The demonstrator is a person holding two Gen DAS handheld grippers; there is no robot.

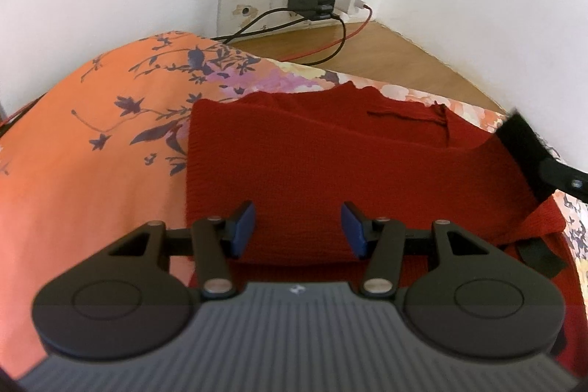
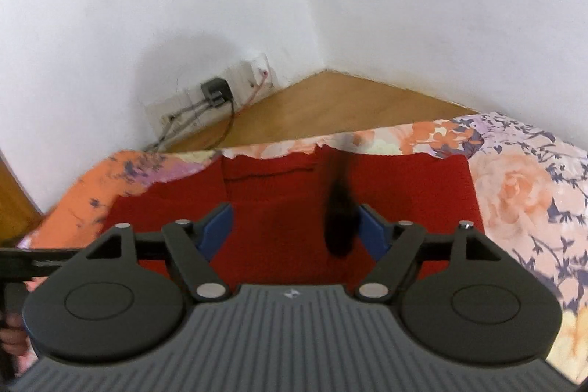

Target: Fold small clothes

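A dark red knit garment [image 1: 330,164] lies folded on a floral bedsheet [image 1: 92,153], its ragged far edge toward the wall. My left gripper [image 1: 298,228] hovers open over the garment's near part, its blue pads [image 1: 242,230] apart and holding nothing. In the right wrist view the same red garment [image 2: 286,208] spreads under my right gripper [image 2: 294,230], which is also open and empty. A blurred black strap [image 2: 340,219] dangles just inside its right pad [image 2: 373,230]. Part of the right gripper's black body [image 1: 551,168] shows at the left wrist view's right edge.
The bed sits in a room corner with white walls and a strip of wooden floor [image 1: 386,54]. A black charger [image 1: 310,0] with black and red cables is plugged in at the wall base. The left gripper's arm [image 2: 25,263] and a hand [image 2: 11,337] show at the left edge.
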